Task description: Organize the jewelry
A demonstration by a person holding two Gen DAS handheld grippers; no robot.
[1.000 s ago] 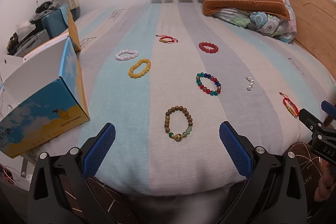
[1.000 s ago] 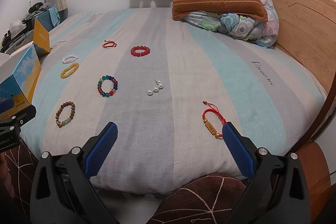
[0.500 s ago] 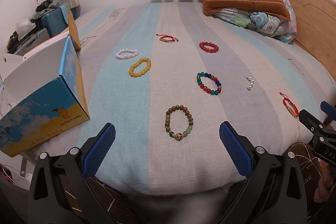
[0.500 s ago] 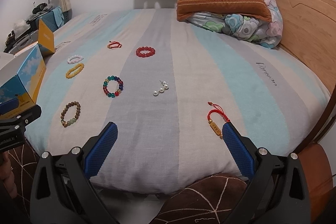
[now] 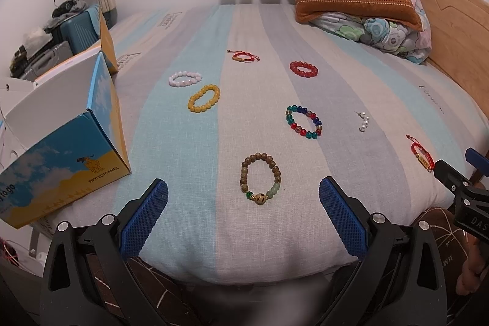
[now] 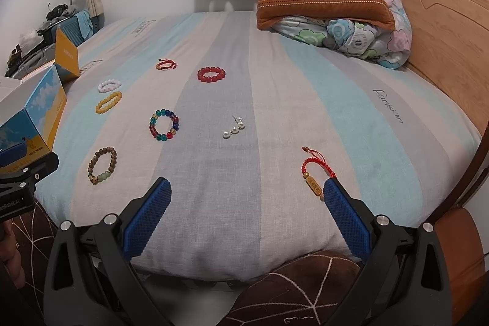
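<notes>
Several bracelets lie spread on the striped bed sheet (image 5: 214, 219). Just ahead of my open left gripper (image 5: 243, 194) lies a brown wooden bead bracelet (image 5: 260, 182). Beyond it are a multicolour bead bracelet (image 5: 303, 121), a yellow bracelet (image 5: 204, 98), a white bracelet (image 5: 185, 78), a red bead bracelet (image 5: 303, 69) and a red cord bracelet (image 5: 243, 56). My right gripper (image 6: 247, 194) is open; a red cord bracelet with a gold charm (image 6: 316, 173) lies by its right fingertip. A pearl piece (image 6: 234, 127) lies mid-bed.
An open blue and yellow cardboard box (image 5: 61, 148) stands at the left edge of the bed. Pillows and a folded quilt (image 6: 333, 17) are piled at the far right by the wooden headboard (image 6: 443, 29). Luggage and clutter (image 5: 55, 32) sit beyond the box.
The right gripper has drifted a little forward and left, so the red cord bracelet now sits beside its right fingertip. The left gripper has barely moved.
</notes>
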